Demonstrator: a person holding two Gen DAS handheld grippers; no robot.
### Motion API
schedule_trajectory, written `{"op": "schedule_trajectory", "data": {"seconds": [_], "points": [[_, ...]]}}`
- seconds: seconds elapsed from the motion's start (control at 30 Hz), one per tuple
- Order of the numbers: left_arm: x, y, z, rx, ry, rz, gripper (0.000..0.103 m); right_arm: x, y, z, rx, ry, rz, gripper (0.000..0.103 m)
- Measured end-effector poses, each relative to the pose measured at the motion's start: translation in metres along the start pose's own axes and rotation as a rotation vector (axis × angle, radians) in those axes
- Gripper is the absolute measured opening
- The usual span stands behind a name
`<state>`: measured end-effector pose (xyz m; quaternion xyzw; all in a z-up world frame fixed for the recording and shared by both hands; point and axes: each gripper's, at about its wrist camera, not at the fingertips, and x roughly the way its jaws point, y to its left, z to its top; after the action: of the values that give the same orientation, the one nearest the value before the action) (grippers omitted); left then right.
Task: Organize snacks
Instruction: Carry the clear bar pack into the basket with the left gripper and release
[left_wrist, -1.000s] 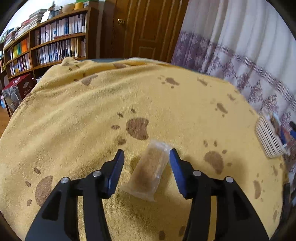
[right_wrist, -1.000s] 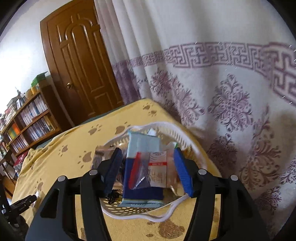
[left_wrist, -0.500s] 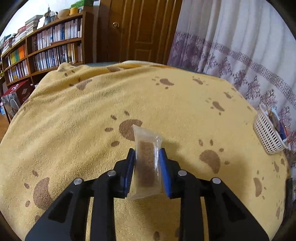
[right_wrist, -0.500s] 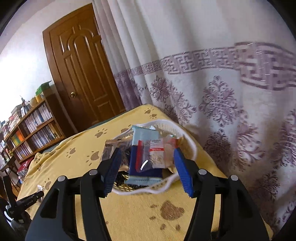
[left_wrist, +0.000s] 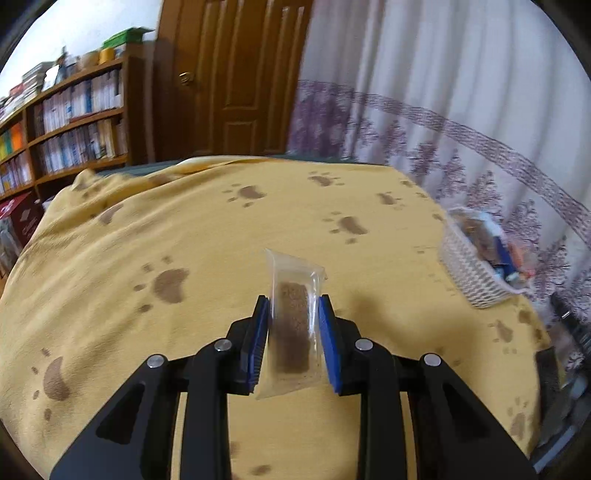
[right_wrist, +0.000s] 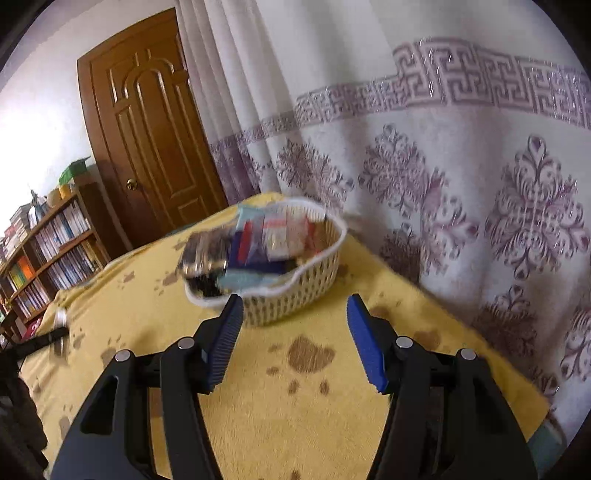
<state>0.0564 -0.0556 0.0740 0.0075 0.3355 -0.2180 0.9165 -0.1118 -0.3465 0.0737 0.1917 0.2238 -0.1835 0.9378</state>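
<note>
Clear-wrapped brown snack bar (left_wrist: 292, 325) stands pinched in left claw (left_wrist: 293, 317); right claw (right_wrist: 293, 314) gapes wide.

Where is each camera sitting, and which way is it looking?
Left wrist: sits on the left gripper, looking along its fingers across the yellow blanket toward the door; the snack packet is pinched between them.
Right wrist: sits on the right gripper, open and empty, facing the white basket and curtain.
Both show the basket, blanket, door and bookshelf.
</note>
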Motion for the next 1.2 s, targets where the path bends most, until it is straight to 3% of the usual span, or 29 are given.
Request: {"op": "schedule_trajectory", "data": {"seconds": [0.3,0.63,0.97,1.0,1.07,1.2], "points": [[0.011,-0.091,0.035,0.08,0.016,-0.149,0.028,0.008,0.001,-0.014,0.01,0.048,0.075,0.065],[0.044,-0.18,0.068,0.171,0.026,-0.235,0.028,0.012,-0.01,-0.011,0.06,0.06,0.156,0.065],[0.083,-0.229,0.089,0.182,0.059,-0.304,0.029,0.015,-0.016,-0.011,0.091,0.088,0.204,0.065],[0.087,-0.231,0.09,0.178,0.064,-0.305,0.03,0.016,-0.016,-0.011,0.093,0.091,0.208,0.065],[0.091,-0.231,0.09,0.167,0.071,-0.305,0.046,0.016,-0.016,-0.011,0.093,0.093,0.213,0.065],[0.093,-0.223,0.088,0.146,0.071,-0.293,0.048,0.016,-0.017,-0.012,0.098,0.098,0.22,0.065]]}}
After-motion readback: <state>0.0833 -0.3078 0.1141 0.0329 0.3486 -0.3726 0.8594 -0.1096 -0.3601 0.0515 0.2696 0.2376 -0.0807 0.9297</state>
